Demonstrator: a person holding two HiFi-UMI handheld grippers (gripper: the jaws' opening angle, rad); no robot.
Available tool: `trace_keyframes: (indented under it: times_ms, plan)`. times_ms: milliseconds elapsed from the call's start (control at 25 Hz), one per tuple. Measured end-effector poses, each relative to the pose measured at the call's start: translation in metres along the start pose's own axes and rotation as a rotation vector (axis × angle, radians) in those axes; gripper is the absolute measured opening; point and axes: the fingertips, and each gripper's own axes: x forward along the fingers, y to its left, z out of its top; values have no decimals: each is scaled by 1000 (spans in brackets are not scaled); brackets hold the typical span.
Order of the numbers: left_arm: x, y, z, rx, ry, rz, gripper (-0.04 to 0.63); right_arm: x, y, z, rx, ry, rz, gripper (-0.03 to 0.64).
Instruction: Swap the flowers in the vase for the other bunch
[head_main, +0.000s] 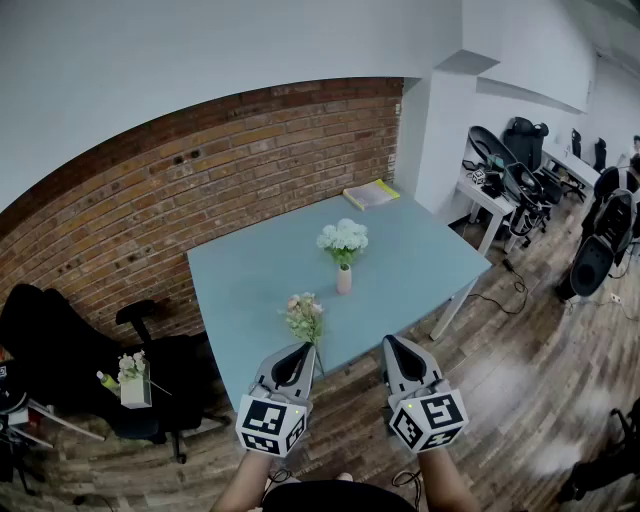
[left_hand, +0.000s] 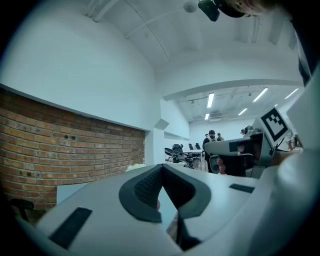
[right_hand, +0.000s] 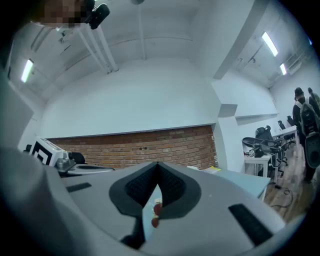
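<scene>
Starting wide, what fills your head view? (desk)

I see a brick wall (head_main: 200, 190) at the back and a wooden floor (head_main: 520, 330) below. A light blue table (head_main: 260, 270) stands with its far side at the bricks. A black office chair (head_main: 185, 365) is off to the table's left. (me)

And your tongs? (desk)

I hold both level in front of me, at the table's near edge. My left gripper (head_main: 300, 348) has its jaws together: its own view shows the pads meeting with nothing pinched between them. My right gripper (head_main: 393, 343) is the same, closed on nothing. (me)

Where are the flowers? (desk)

The white bunch (head_main: 343, 238) stands upright in a slim pale vase (head_main: 344, 280) near the middle of the table. The pink bunch (head_main: 303, 315) is on the table by the near edge, between the vase and me, with its stems pointing my way. From above, my left gripper's tip overlaps those stems, yet nothing sits between its pads. (me)

Anything smaller? (desk)

A yellow-covered book (head_main: 371, 193) lies at the table's far right corner, well apart from the vase. A small white box (head_main: 134, 390) with a few pale flowers in it rests by the black chair. (me)
</scene>
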Motion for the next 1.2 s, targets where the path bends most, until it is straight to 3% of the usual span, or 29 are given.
trace_keyframes:
  times_ms: [1200]
  plan:
    - [13,-7,-3,-11,22,71,0,9,-18,-17,78,62,86,12]
